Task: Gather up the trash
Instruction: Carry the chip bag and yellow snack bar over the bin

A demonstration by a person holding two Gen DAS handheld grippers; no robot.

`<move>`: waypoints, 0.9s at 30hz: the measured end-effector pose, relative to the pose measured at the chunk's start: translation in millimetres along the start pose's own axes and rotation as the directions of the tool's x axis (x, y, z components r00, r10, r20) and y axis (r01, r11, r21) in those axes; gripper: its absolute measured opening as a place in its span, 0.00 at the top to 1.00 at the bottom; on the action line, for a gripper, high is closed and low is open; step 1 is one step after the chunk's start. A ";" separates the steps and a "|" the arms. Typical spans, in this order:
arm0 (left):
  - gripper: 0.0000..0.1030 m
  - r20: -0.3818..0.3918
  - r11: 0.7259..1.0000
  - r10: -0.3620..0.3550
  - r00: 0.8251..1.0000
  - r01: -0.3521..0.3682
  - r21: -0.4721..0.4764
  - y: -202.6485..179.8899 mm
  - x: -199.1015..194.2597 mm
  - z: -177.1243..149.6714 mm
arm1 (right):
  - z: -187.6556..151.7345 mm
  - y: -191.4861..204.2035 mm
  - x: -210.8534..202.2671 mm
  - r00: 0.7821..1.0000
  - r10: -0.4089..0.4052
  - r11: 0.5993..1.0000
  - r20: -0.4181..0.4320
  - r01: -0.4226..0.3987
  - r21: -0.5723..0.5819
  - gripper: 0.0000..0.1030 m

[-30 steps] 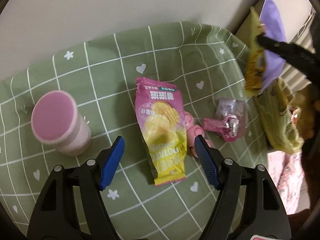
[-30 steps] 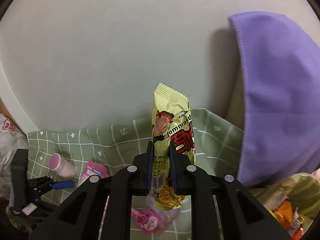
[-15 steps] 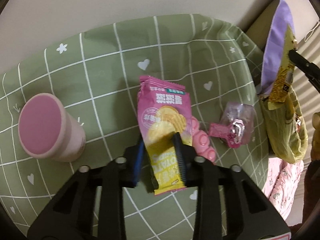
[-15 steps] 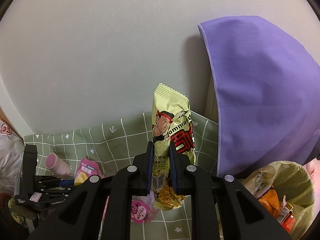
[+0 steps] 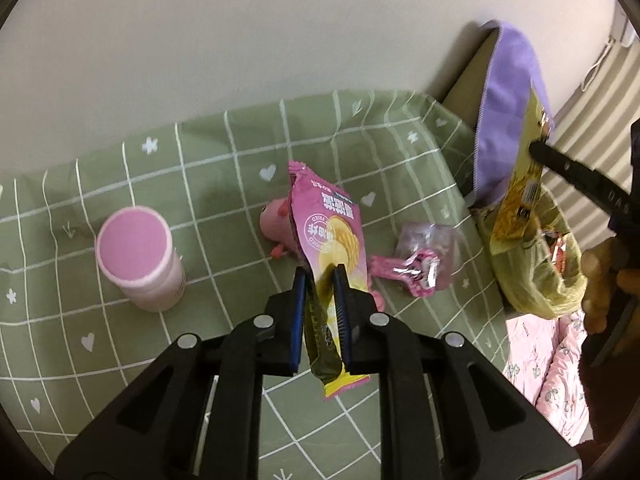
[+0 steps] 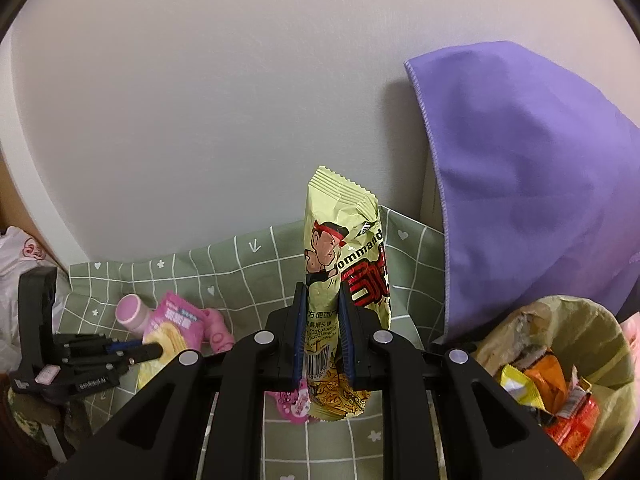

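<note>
While left gripper (image 5: 320, 276), jaws just closing, is pinching pink chip bag (image 5: 332, 236) at lower end above green tablecloth (image 5: 200, 184), right gripper (image 6: 323, 316) is clamping yellow noodle packet (image 6: 340, 264) mid-body near trash bag (image 6: 580, 360). Both wrappers looking light, crinkly, slippery; gripping flat seams seeming safest.

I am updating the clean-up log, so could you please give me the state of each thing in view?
left gripper: jaws have just been closing, now shut on the chip bag
chip bag: pinched, lifted
right gripper: shut on the noodle packet
noodle packet: held upright
pink bottle: upright, capped
candy wrapper: lying on the cloth
bin: open, partly filled
</note>
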State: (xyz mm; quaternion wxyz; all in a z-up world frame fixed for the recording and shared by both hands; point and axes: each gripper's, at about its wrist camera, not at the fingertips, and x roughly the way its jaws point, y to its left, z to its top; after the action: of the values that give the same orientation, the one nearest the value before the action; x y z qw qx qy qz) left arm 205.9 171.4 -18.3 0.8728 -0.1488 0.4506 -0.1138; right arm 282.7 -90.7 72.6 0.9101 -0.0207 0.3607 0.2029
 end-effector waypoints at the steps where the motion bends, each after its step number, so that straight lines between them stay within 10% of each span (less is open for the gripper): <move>1: 0.87 0.014 1.000 0.001 1.000 -0.001 0.016 -4.2 -4.0 2.4 | -0.7 -1.5 -6.4 1.000 -0.005 1.000 0.011 0.005 0.002 0.84; 27: 0.90 0.192 0.940 -0.245 0.950 0.185 0.285 -116.8 -61.4 91.3 | -28.4 -52.4 -146.1 0.961 -0.181 0.980 0.209 0.159 0.119 0.84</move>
State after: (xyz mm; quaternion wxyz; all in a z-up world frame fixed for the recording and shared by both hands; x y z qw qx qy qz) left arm 238.4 97.6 120.4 0.9123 -0.0919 0.3108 -0.2504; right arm 188.4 -195.8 143.1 0.9582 0.0168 0.2652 0.1066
